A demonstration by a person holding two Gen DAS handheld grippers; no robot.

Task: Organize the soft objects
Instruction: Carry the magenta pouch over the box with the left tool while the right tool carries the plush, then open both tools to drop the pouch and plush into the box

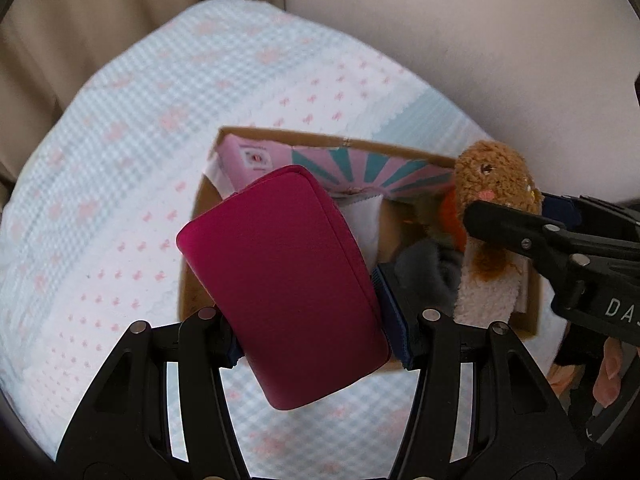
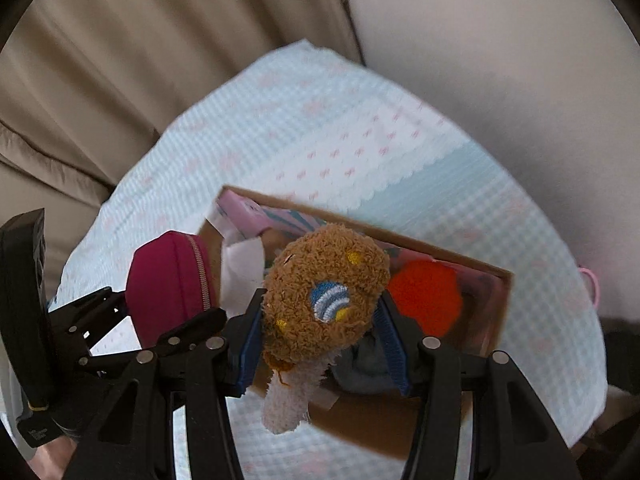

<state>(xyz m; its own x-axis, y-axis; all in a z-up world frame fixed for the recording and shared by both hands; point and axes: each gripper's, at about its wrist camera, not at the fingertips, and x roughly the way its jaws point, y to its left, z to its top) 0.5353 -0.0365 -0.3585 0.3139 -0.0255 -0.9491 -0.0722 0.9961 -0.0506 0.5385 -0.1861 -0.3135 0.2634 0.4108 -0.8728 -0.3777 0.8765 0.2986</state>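
Your left gripper (image 1: pixel 316 320) has its jaws clenched on the magenta zippered fabric pouch (image 1: pixel 284 288), held above the left end of the open brown cardboard box (image 1: pixel 400 152); its gold zipper shows only in the right wrist view; your right gripper (image 2: pixel 320 340) grasps the fuzzy brown plush toy (image 2: pixel 324 304) over the box's middle; that view alone reveals the toy's blue-striped patch and an orange knitted ball (image 2: pixel 426 300) inside; the box sits on the blue-checked bedspread (image 1: pixel 120 160).

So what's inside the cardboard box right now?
In the cardboard box: an orange fuzzy item, a grey cloth, white fabric and pink packaging. The pouch and plush toy, held above it in the grippers, cover the rest.
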